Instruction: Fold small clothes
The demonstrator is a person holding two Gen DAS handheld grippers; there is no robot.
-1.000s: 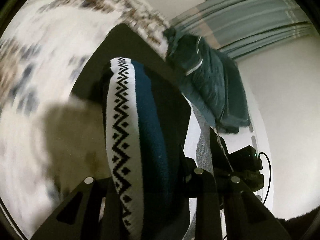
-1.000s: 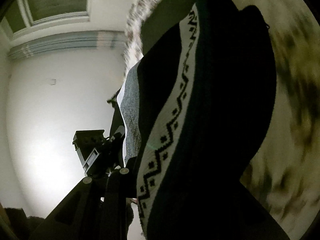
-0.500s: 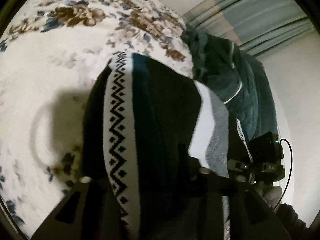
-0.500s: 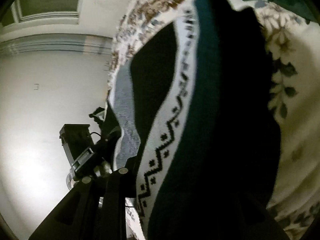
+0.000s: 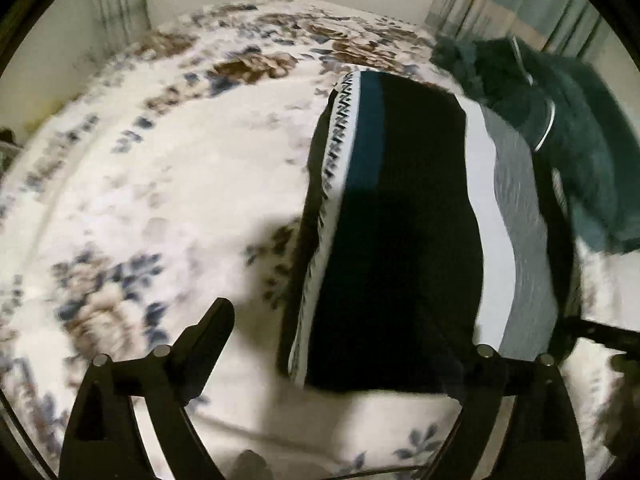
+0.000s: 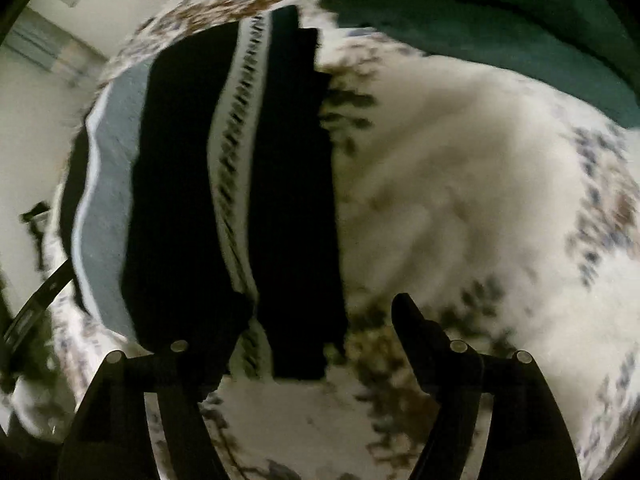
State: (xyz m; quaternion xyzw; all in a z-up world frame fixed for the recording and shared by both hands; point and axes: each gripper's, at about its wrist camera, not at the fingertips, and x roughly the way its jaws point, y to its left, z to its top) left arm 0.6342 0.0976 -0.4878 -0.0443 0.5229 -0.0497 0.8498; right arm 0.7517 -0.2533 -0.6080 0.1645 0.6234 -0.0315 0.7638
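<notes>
**Left wrist view: striped garment flat on floral bedspread, both grippers spread wide**

Left wrist view, from left to right: the floral bedspread (image 5: 168, 184) fills the frame's left, the left gripper (image 5: 344, 344) hovers over it with its 2 fingers wide apart, holding nothing. Right of the gripper's left finger lies the folded striped garment (image 5: 400, 220), black with a zigzag band, flat on the bedspread. Right of the garment sits a dark green garment (image 5: 576, 136). Right wrist view: the striped garment (image 6: 180, 184) lies at left on the bedspread (image 6: 460, 168); the right gripper (image 6: 296, 340) stands spread open over the garment's near edge, gripping nothing. The dark green garment (image 6: 480, 20) lies beyond, upper right.
</notes>
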